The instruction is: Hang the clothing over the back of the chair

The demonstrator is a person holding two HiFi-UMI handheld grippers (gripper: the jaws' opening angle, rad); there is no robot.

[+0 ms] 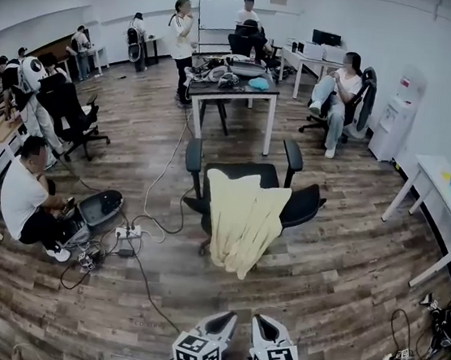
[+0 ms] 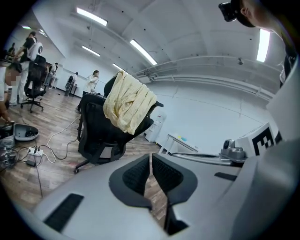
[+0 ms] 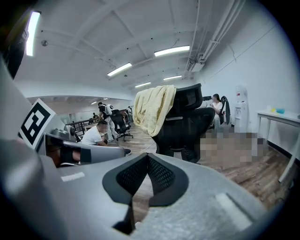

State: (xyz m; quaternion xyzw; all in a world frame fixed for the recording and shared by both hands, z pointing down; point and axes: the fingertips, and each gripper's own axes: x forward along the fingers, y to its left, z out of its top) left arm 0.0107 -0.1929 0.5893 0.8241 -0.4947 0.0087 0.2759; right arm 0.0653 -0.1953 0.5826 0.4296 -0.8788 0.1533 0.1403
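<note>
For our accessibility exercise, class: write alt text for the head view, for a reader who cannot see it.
A pale yellow garment hangs over the back of a black office chair on a wooden floor. At the bottom edge, the left gripper and right gripper point toward it, both shut and empty, clear of the chair.

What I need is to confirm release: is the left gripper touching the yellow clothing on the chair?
Apart. The head view shows floor between the left gripper and the clothing; the left gripper view shows its jaws shut on nothing.
</note>
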